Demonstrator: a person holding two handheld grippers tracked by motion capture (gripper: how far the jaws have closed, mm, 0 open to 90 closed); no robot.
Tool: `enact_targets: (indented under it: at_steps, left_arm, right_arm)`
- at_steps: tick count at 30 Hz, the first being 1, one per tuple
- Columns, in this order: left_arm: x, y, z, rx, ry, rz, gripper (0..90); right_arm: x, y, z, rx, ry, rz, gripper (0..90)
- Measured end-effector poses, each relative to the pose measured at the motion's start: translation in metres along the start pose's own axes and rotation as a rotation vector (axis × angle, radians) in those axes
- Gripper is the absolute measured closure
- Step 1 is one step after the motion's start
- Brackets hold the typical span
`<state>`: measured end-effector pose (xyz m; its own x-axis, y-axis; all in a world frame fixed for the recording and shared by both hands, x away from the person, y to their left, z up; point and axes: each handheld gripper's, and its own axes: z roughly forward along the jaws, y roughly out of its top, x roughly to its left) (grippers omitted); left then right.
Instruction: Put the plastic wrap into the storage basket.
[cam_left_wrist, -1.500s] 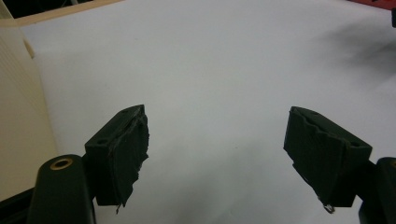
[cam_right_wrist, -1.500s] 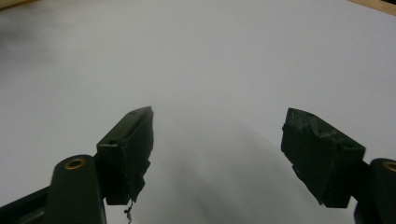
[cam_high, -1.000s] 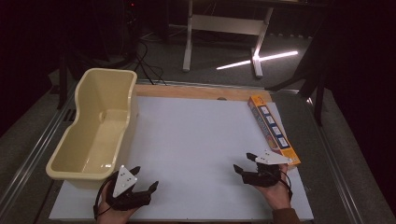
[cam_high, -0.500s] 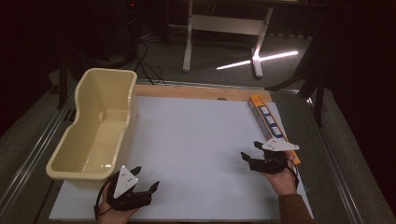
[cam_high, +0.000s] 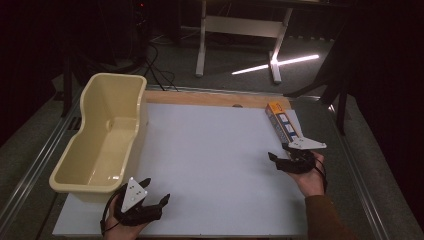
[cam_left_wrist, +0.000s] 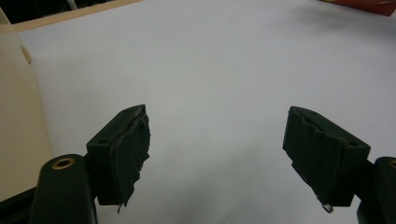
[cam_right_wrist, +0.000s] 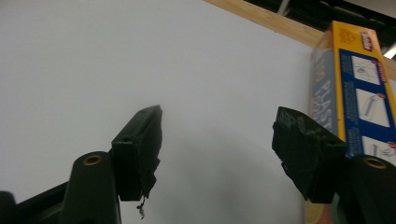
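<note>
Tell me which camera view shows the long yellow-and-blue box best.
The high view: the whole yellow-and-blue box lies along the white board's right edge, just beyond the right gripper. The right gripper view shows one end of it close up, printed panels readable, partly behind a jaw. The left gripper view catches a red sliver at the top right corner.

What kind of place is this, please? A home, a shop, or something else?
Probably a lab or workshop set up for recording: a white table with only a cream tub and a yellow box, a dark room, and cables on the floor.
</note>
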<state>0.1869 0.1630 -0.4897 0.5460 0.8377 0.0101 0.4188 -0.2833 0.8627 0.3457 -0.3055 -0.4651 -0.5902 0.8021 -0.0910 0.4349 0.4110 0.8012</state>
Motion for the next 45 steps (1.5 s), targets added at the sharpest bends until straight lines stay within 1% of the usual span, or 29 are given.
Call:
enact_targets:
  at_steps: [4,8,9,10,14,16,17,18,23,24,25,27,28,29,31,32,33,34,36,37,40,41,43,44,45]
  left_arm:
    - [0.001,0.000,0.000,0.000,0.000,-0.004,22.8]
    - [0.000,0.000,0.000,-0.001,0.001,0.001,22.8]
    - [0.000,0.000,0.000,-0.001,0.001,0.001,22.7]
    - [0.001,0.000,-0.001,-0.001,0.002,-0.002,22.8]
    - [0.001,0.000,-0.001,-0.001,0.003,-0.003,22.7]
    - [0.001,0.000,-0.001,-0.001,0.002,-0.002,22.7]
    - [0.000,0.000,-0.001,-0.001,0.002,-0.002,22.7]
    - [0.000,0.000,-0.001,0.000,0.002,-0.004,22.7]
    - [0.000,0.000,-0.001,0.000,0.003,-0.004,22.7]
    - [0.000,0.000,-0.001,0.000,0.003,-0.004,22.7]
    - [0.000,0.000,0.000,0.000,0.003,-0.005,22.7]
    - [0.000,0.000,0.000,0.000,0.003,-0.004,22.7]
    - [0.000,-0.001,-0.001,0.000,0.003,-0.005,22.7]
    - [0.000,-0.001,-0.001,0.001,0.003,-0.004,22.7]
    - [0.000,-0.001,-0.001,0.001,0.002,-0.004,22.7]
    - [0.000,-0.001,-0.001,0.001,0.002,-0.004,22.7]
    - [0.000,-0.001,-0.001,0.000,0.002,-0.005,22.7]
    - [0.000,-0.001,0.000,0.001,0.002,-0.004,22.7]
    - [0.000,-0.001,0.000,0.004,0.002,0.001,22.7]
    - [0.000,-0.001,0.000,0.004,0.001,0.001,22.7]
    - [0.000,-0.001,0.000,0.003,0.001,0.000,22.6]
    - [0.000,-0.001,0.000,0.003,0.001,-0.001,22.7]
    - [0.000,-0.001,0.000,0.001,0.001,-0.003,22.7]
    - [0.000,-0.001,-0.001,0.002,0.001,-0.002,22.7]
    - [0.000,-0.001,-0.001,0.002,0.001,-0.002,22.7]
  right_arm:
    - [-0.009,0.003,0.003,0.002,-0.023,-0.001,32.7]
    - [-0.017,0.005,0.005,-0.012,-0.037,0.019,33.3]
    - [-0.017,0.005,0.005,-0.012,-0.037,0.019,33.3]
    - [-0.023,0.005,0.008,-0.009,-0.046,0.029,33.6]
    - [-0.028,0.005,0.010,-0.002,-0.057,0.029,34.0]
    - [-0.036,0.005,0.012,0.016,-0.065,0.043,34.2]
    - [-0.036,0.005,0.012,0.016,-0.065,0.043,34.2]
    - [-0.040,0.004,0.015,0.026,-0.071,0.050,34.1]
    - [-0.051,0.002,0.021,0.063,-0.088,0.053,33.6]
    - [-0.051,0.002,0.021,0.063,-0.088,0.053,33.6]
    - [-0.056,0.002,0.022,0.072,-0.087,0.064,33.5]
    - [-0.056,0.002,0.022,0.072,-0.087,0.064,33.5]
    - [-0.063,0.001,0.025,0.090,-0.097,0.074,31.8]
    - [-0.066,0.001,0.026,0.095,-0.101,0.075,31.0]
    - [-0.071,0.001,0.027,0.108,-0.109,0.083,29.2]
    - [-0.071,0.001,0.027,0.108,-0.109,0.083,29.2]
    - [-0.076,0.001,0.028,0.124,-0.120,0.091,26.9]
    - [-0.079,0.002,0.028,0.127,-0.128,0.096,26.0]
    - [-0.084,0.003,0.028,0.125,-0.126,0.119,25.0]
    - [-0.086,0.003,0.029,0.126,-0.133,0.122,23.4]
    - [-0.091,0.005,0.033,0.153,-0.155,0.119,20.2]
    - [-0.092,0.005,0.035,0.164,-0.157,0.123,20.0]
    - [-0.095,0.005,0.038,0.184,-0.147,0.130,19.5]
    - [-0.097,0.004,0.040,0.198,-0.155,0.130,19.6]
    - [-0.099,0.004,0.041,0.205,-0.144,0.139,19.6]
